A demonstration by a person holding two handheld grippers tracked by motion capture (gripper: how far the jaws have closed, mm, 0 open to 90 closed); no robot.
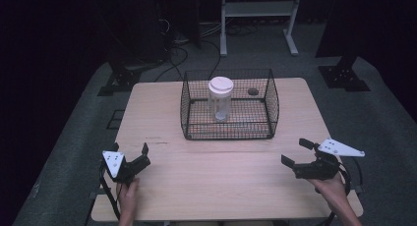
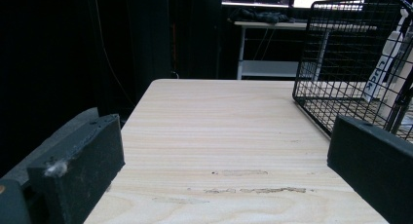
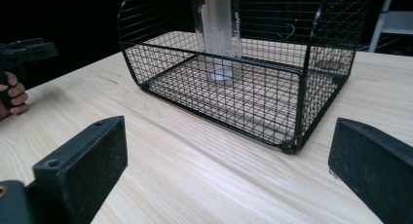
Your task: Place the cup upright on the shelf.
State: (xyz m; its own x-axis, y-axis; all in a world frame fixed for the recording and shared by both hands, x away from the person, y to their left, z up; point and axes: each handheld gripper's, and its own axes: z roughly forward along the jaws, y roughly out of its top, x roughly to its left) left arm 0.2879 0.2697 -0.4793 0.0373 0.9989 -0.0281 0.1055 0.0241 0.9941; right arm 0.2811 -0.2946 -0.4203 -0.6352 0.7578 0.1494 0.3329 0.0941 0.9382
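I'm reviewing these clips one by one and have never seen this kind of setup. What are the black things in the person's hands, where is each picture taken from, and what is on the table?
A person sits at a wooden table and holds hand-operated tongs in each hand; there is no robot arm. The high view looks down from above: the left tongs sit at the near left, the right tongs at the near right. The other two pictures come from small cameras riding on each set of tongs, looking out between their two black jaws.

On the table stands a black wire basket. Inside it, upright, is a clear jar with a white lid.

Both tongs are open and hold nothing; they are apart from the basket.
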